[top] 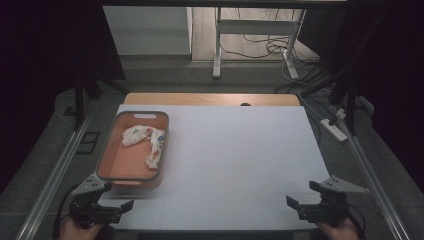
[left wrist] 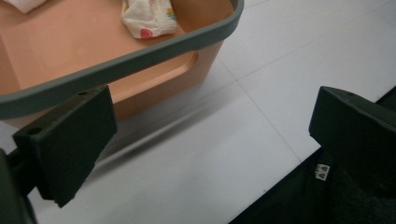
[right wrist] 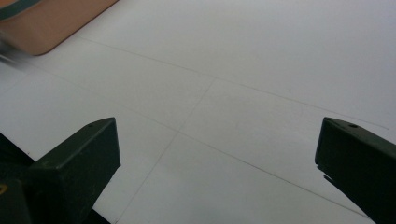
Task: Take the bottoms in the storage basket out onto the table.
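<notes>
The white table surface (top: pixel 235 160) is seen spread ahead of both tools. A salmon-coloured plastic tub with a grey rim (top: pixel 131 165) is set just ahead of the left gripper (top: pixel 125 206), near its jaws. A crumpled white patterned cloth (top: pixel 147 142) is lain inside it. The left gripper is held released, nothing between its jaws. The right gripper (top: pixel 292 202), well apart from the tub, is likewise spread wide and empty.

- Orange basket (top: pixel 131 172) at left of white table (top: pixel 235 165), holding patterned cloth (top: pixel 146 142).
- Left gripper (top: pixel 125 205) just before it, right gripper (top: pixel 295 204) well apart, both open.
</notes>
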{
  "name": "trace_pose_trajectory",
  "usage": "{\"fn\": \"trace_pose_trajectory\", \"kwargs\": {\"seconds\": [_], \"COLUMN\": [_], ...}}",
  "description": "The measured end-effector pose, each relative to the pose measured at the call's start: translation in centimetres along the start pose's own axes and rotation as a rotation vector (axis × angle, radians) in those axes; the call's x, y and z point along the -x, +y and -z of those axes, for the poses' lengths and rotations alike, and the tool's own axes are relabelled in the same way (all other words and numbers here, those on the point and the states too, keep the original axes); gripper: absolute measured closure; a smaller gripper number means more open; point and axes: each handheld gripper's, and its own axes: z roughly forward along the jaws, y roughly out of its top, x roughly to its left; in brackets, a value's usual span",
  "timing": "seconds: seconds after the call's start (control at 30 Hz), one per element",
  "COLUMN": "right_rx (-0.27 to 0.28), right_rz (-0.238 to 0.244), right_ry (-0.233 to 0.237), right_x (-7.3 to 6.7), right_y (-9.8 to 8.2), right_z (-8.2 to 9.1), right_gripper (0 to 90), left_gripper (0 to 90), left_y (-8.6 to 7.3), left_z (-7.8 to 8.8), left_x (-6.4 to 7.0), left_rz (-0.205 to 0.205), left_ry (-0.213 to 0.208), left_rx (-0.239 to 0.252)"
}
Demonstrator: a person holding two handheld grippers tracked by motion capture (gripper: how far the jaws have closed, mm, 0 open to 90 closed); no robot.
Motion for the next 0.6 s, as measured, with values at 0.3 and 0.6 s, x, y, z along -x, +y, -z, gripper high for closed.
{"fn": "trace_pose_trajectory", "kwargs": {"seconds": [0.3, 0.6], "right_rx": [0.001, -0.016], "right_rz": [0.001, 0.009], "right_ry": [0.025, 0.007], "right_x": [0.63, 0.84], "right_y": [-0.03, -0.11], "right_z": [0.14, 0.30], "right_gripper": [0.3, 0.3], "left_gripper": [1.1, 1.8], "left_y": [-0.03, 0.07], "left_z": [0.07, -0.10], "left_x": [-0.31, -0.15], "left_rz": [0.008, -0.001], "left_ry": [-0.034, -0.022], "left_rx": [0.007, -0.011]}}
